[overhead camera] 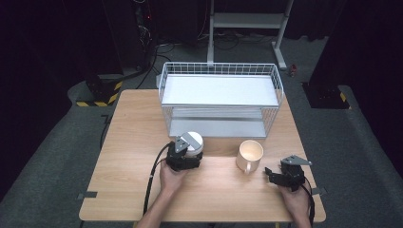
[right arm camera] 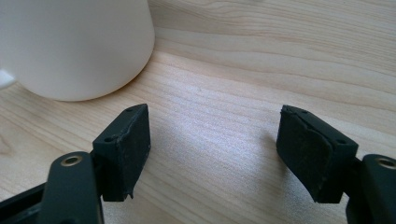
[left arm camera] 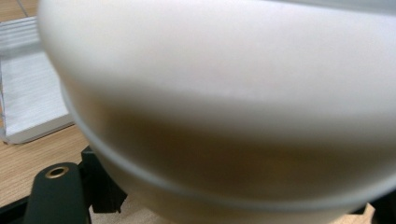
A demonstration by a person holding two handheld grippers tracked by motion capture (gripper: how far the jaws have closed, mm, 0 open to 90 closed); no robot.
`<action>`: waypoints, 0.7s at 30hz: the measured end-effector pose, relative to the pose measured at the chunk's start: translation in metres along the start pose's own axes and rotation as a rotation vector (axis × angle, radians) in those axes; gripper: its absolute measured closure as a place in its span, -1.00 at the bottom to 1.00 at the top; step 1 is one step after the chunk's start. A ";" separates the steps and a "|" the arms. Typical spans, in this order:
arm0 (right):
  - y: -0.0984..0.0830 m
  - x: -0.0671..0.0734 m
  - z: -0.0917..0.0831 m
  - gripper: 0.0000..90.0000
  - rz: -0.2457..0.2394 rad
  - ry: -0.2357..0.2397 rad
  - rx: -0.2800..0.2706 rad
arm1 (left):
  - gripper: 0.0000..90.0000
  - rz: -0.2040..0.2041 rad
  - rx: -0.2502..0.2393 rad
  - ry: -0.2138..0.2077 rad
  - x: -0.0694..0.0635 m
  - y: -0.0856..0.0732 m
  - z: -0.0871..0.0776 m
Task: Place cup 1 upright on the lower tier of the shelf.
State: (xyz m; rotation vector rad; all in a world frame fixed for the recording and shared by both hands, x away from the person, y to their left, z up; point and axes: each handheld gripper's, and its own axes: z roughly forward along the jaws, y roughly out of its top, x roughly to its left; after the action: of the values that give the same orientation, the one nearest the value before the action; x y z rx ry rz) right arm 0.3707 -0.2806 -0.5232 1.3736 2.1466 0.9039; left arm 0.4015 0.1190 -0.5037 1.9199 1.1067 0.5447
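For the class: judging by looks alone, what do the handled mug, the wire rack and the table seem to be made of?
Mug: probably glazed ceramic; smooth, cream, thick-walled, softly shiny.
Wire rack: likely white-coated metal; thin grid wires around flat pale shelves.
Table: wood or wood-look laminate; light grain lines, matte surface.

Left gripper (overhead camera: 186, 153) at white cup (overhead camera: 192, 141) before wire basket (overhead camera: 221, 97). Right gripper (overhead camera: 277, 175) near table (overhead camera: 128, 142) edge, apart from cream mug (overhead camera: 250, 154).

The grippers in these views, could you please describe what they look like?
Both the left gripper and the right gripper are black with two jaws, a grey three-cornered plate on top and a trailing black cable. The right one has flat dark pads and brass-coloured rivets.
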 end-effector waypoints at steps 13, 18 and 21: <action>0.000 0.000 0.000 -0.42 0.000 0.001 0.000 | -0.58 0.017 0.022 -0.024 -0.002 0.007 -0.003; 0.000 0.000 0.000 -0.42 0.000 0.001 0.000 | -0.58 0.012 0.014 -0.032 -0.002 0.014 -0.003; 0.000 0.000 0.000 -0.42 0.002 0.000 0.001 | -0.58 0.018 0.013 -0.036 -0.001 0.018 -0.002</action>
State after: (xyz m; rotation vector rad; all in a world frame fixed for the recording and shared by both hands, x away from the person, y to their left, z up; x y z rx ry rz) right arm 0.3706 -0.2805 -0.5231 1.3764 2.1465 0.9032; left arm 0.4084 0.1139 -0.4878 1.9451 1.0729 0.5126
